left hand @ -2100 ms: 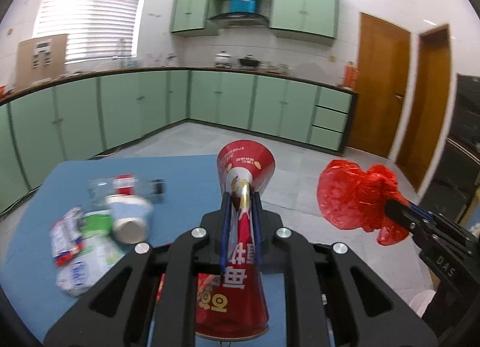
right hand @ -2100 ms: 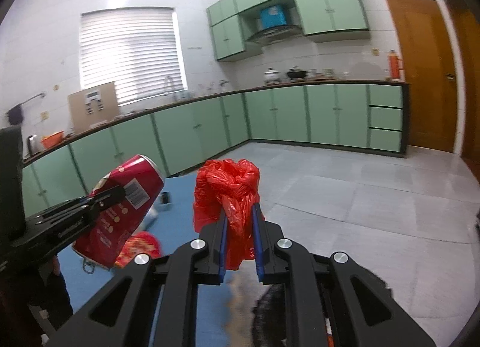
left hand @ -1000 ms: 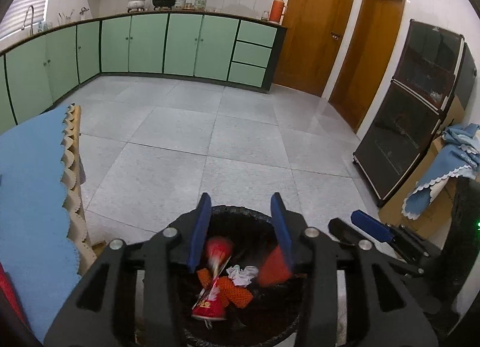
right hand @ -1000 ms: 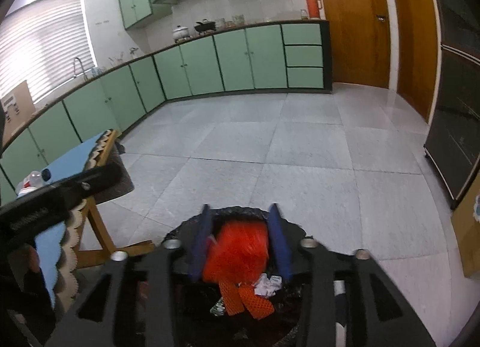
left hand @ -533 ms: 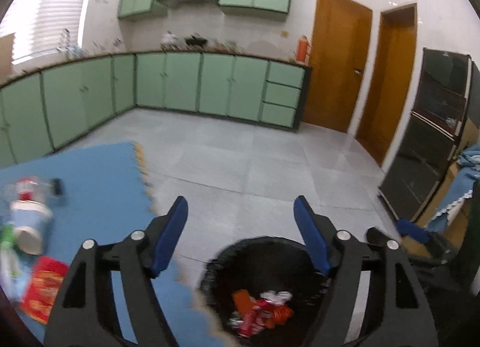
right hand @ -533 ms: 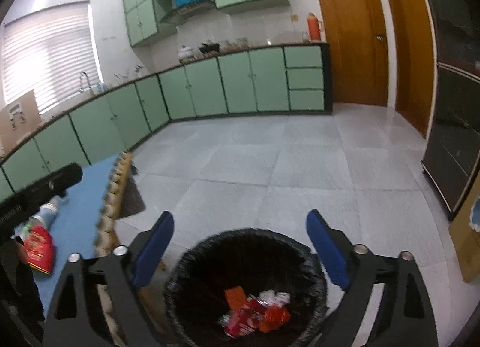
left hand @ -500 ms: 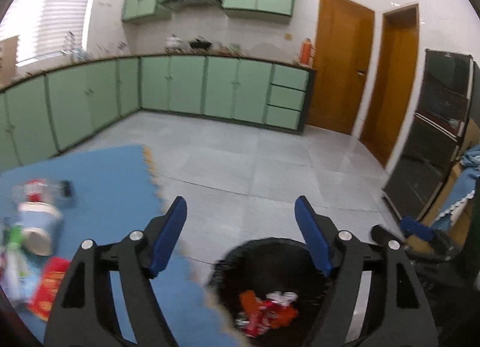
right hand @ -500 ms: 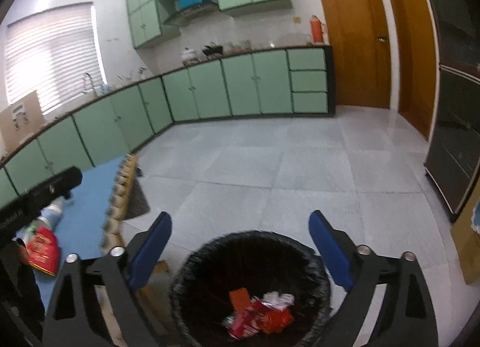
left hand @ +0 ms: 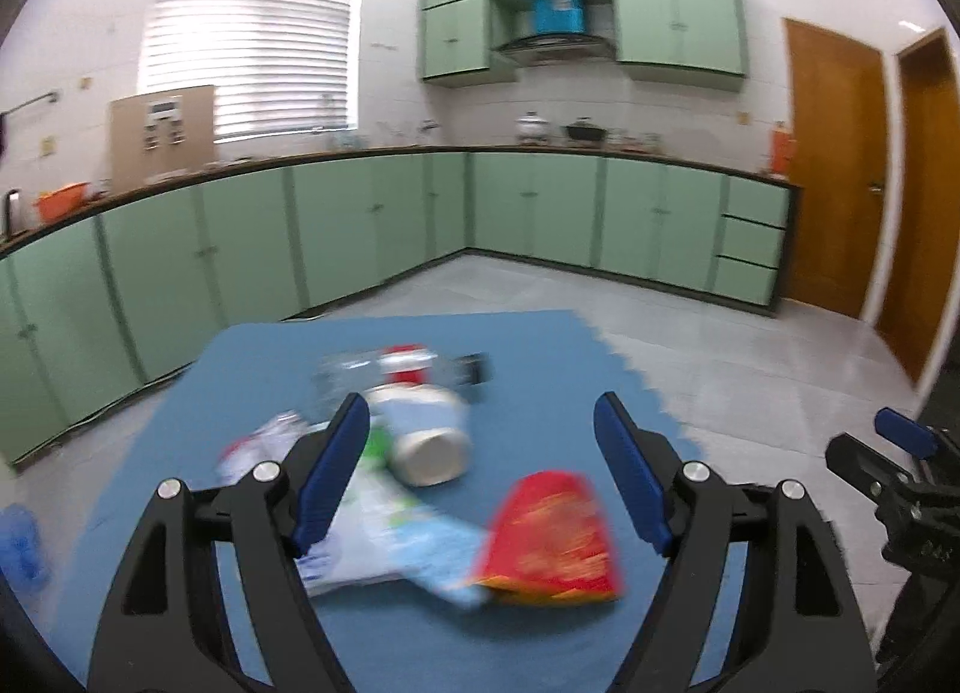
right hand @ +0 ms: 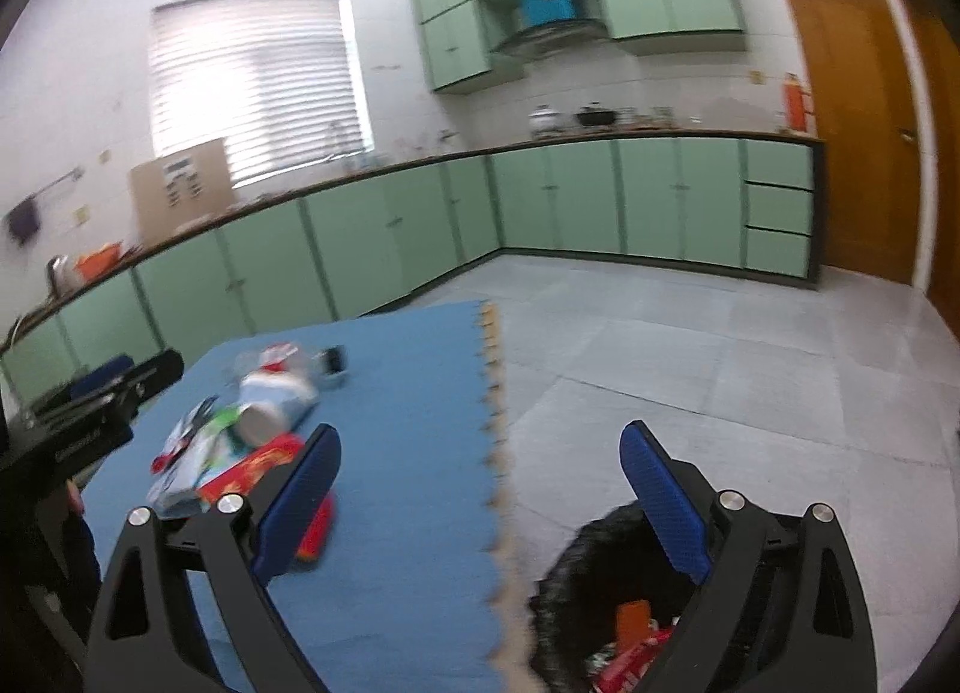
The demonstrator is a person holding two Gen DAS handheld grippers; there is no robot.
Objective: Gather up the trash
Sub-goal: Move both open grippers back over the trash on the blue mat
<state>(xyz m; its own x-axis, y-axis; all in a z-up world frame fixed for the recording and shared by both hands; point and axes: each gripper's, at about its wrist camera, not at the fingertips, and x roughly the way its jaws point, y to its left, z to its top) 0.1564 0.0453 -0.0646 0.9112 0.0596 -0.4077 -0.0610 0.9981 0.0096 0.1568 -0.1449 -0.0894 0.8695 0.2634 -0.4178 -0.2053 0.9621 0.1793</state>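
Trash lies in a heap on the blue table [left hand: 540,357]: a red packet [left hand: 549,537], a white and blue wrapper [left hand: 384,537], a tipped paper cup [left hand: 423,429] and a clear bottle with a red label [left hand: 402,363]. My left gripper [left hand: 480,414] hovers over the heap, open and empty. My right gripper [right hand: 480,438] is open and empty too, above the table's scalloped edge [right hand: 498,453]. The black-lined trash bin [right hand: 564,567] stands on the floor at lower right, holding red trash [right hand: 630,633]. The heap [right hand: 258,441] lies left of the right gripper.
Green base cabinets [left hand: 360,237] run along the far walls, with wooden doors [left hand: 834,177] at the right. Grey tile floor [right hand: 690,345] lies beyond the table. A small dark object [left hand: 474,369] sits by the bottle. The right gripper [left hand: 900,441] shows at the left view's edge.
Both grippers opened wide over the bin and let the red snack bag and red plastic bag fall in. Both then swung up and left, from the bin to the table.
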